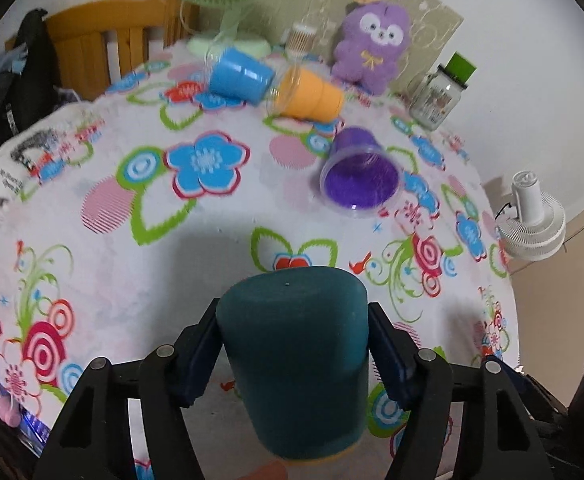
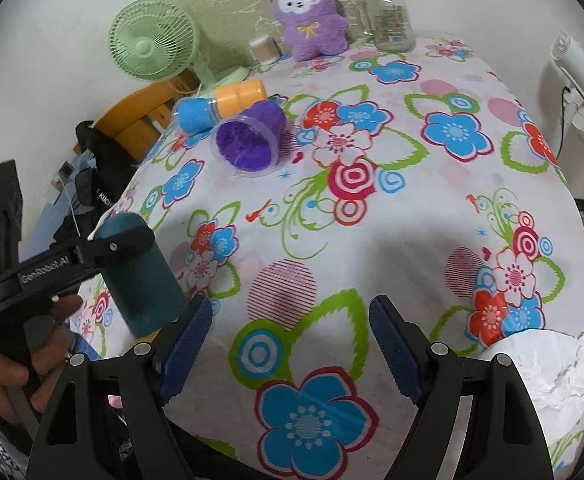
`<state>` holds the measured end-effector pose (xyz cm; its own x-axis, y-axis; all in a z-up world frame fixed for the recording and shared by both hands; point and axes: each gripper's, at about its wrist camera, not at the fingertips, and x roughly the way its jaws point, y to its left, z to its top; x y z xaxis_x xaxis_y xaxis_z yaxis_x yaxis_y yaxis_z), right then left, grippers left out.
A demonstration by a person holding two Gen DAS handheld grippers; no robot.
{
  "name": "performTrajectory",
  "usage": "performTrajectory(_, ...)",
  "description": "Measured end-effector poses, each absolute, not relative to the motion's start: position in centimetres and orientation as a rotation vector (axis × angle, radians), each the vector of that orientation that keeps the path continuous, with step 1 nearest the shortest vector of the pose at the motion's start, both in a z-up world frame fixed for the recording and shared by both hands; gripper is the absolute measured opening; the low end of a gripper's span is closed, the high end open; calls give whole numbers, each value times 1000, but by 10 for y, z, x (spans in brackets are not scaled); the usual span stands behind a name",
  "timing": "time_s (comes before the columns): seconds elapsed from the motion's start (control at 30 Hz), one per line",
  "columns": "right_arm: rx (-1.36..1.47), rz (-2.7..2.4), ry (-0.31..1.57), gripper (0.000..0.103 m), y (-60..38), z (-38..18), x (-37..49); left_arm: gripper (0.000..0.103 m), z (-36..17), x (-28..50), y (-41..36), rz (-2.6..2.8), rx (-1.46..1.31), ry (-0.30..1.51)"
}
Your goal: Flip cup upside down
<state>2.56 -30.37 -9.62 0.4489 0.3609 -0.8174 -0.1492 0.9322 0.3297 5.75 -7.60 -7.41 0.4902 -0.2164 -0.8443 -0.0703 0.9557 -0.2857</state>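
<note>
left wrist: left claw (image 1: 292,354) grips teal cup (image 1: 294,360), closed base up.

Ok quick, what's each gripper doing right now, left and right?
Left gripper: closed on the teal cup, held above the tablecloth.
Right gripper: open, holding nothing.

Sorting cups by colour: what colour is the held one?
Dark teal cup, clearest in the left wrist view.

Two wrist fisheyes low over one shared floral tablecloth (image 1: 103,256).
</note>
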Motion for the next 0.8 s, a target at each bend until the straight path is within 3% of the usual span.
performTrajectory(0.33, 178, 352, 1056, 83, -283, -91, 19, 68, -44, 41, -72, -75, -244, 952)
performTrajectory(0.8, 173, 348, 1057, 83, -282, -91, 17, 71, -37, 34, -77, -82, -221, 935)
